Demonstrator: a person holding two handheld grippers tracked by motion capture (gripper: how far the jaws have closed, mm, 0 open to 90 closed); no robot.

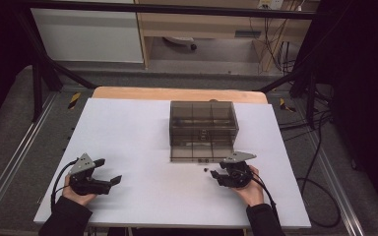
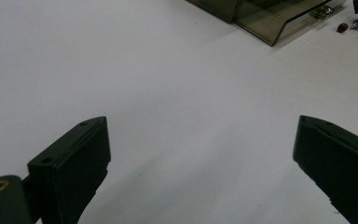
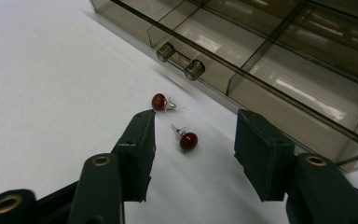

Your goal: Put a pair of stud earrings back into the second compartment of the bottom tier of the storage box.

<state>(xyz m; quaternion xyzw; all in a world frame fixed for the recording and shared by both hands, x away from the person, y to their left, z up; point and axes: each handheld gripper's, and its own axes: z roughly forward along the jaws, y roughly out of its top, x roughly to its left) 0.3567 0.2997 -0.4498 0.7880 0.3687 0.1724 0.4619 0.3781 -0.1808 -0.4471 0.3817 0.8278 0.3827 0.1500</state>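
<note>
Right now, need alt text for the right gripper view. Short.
The right gripper hangs low over a white table, its two black jaws part open around one of two red stud earrings; the pads do not touch it. The other earring lies just past the left jaw's tip. Behind stands a smoky clear drawer box with a knob handle.

Drawer box [image 3: 270, 51] cut off at the right gripper view's top and right edges
</note>
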